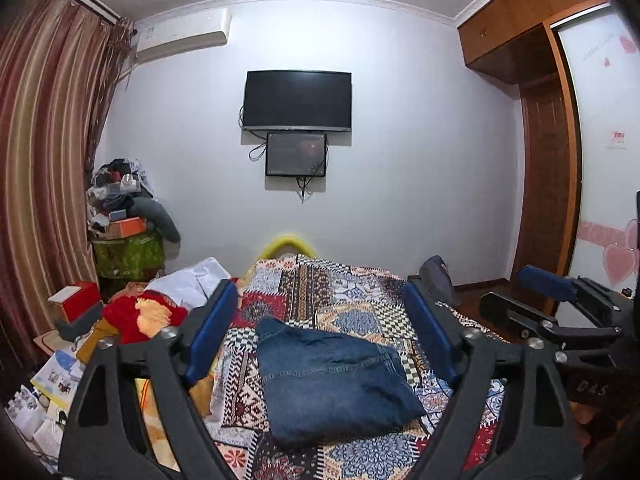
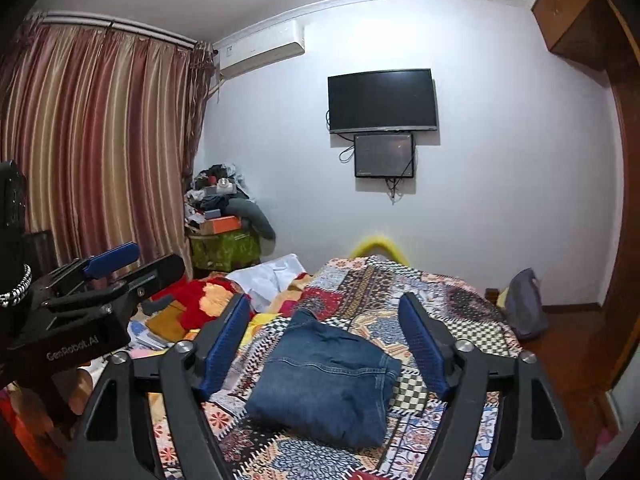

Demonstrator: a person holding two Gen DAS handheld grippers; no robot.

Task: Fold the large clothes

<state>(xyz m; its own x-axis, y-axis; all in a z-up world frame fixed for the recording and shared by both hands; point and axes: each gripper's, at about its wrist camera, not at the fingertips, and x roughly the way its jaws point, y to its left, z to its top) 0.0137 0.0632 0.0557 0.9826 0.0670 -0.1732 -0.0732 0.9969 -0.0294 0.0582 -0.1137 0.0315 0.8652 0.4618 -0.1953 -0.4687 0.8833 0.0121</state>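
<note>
Both views look down the bed (image 1: 352, 280) toward a white wall.

Jeans (image 1: 332, 376), blue denim, lie folded into a compact bundle on the patterned quilt (image 1: 304, 292), near the middle of the bed. One edge of the bundle shows a stitched seam and a pocket corner. Nothing touches them.

Left hand-held gripper (image 1: 324, 332): fingers spread wide, blue pads (image 1: 212, 332) apart, nothing between them. It is held above the quilt, with the jeans seen through the gap. No contact with the cloth.

Right hand-held gripper (image 2: 328, 344): fingers likewise wide apart, empty, held above the jeans and clear of them. In the left view it appears at the right edge (image 1: 560, 300); the left one appears at the left edge of the right view (image 2: 108, 268). The two are side by side, well apart.

Left of the quilt: red and orange blanket (image 1: 144, 316), white cloth (image 1: 192, 280), scattered papers (image 1: 56, 376). On the wall: TV (image 1: 298, 100), a smaller screen (image 1: 296, 154) just below it, air conditioner (image 1: 184, 34). Striped curtain (image 1: 44, 140) at left, wooden wardrobe (image 1: 540, 140) at right.
</note>
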